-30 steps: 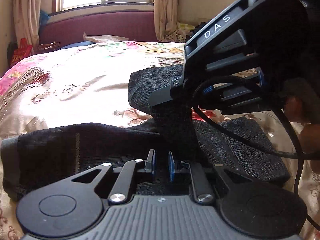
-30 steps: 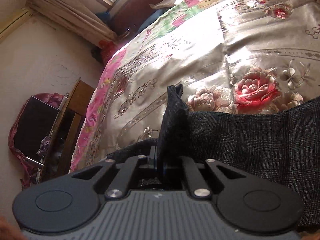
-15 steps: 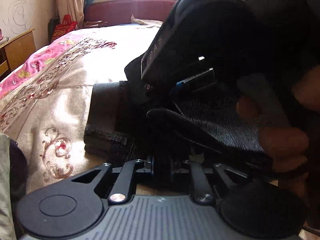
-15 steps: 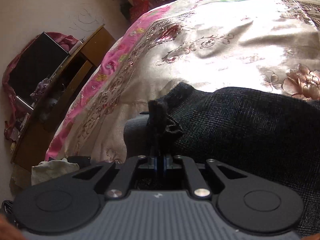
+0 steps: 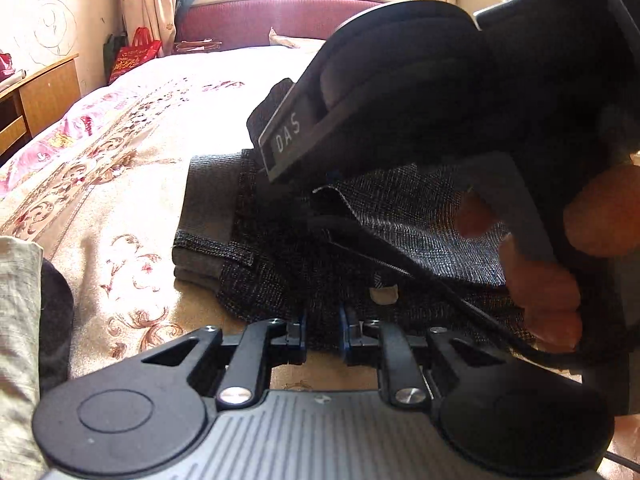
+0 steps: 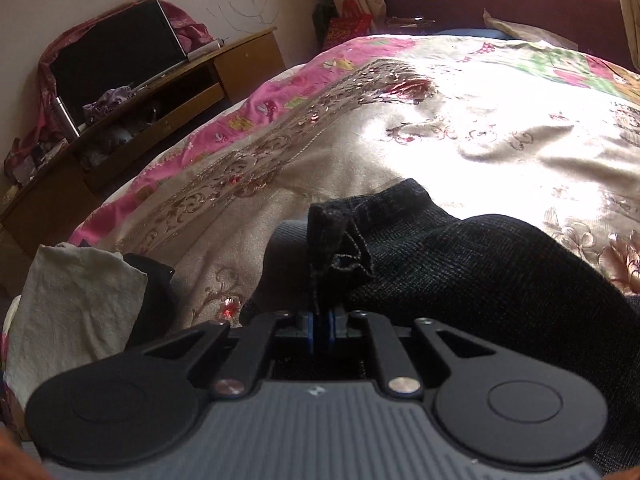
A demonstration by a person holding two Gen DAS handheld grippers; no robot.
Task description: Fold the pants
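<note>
Dark grey woven pants (image 5: 280,272) lie partly folded on the floral bedspread (image 5: 132,184). My left gripper (image 5: 322,332) is shut on a fold of the pants at their near edge. My right gripper (image 6: 321,330) is shut on a bunched edge of the pants (image 6: 460,264), which stands up between its blue pads. In the left wrist view the right gripper's black body (image 5: 420,92) hangs over the pants, held by a hand (image 5: 552,288). The grey waistband (image 5: 204,216) lies at the left end.
A folded beige cloth (image 6: 76,308) over a dark garment lies at the bed's near left edge. A wooden cabinet (image 6: 132,108) with a black screen stands left of the bed. The maroon headboard (image 5: 256,20) and window are at the far end.
Both grippers have carried the held pants edge leftward across the bed toward the waistband end. The views swung left, and the cabinet and the beige cloth came into sight.
</note>
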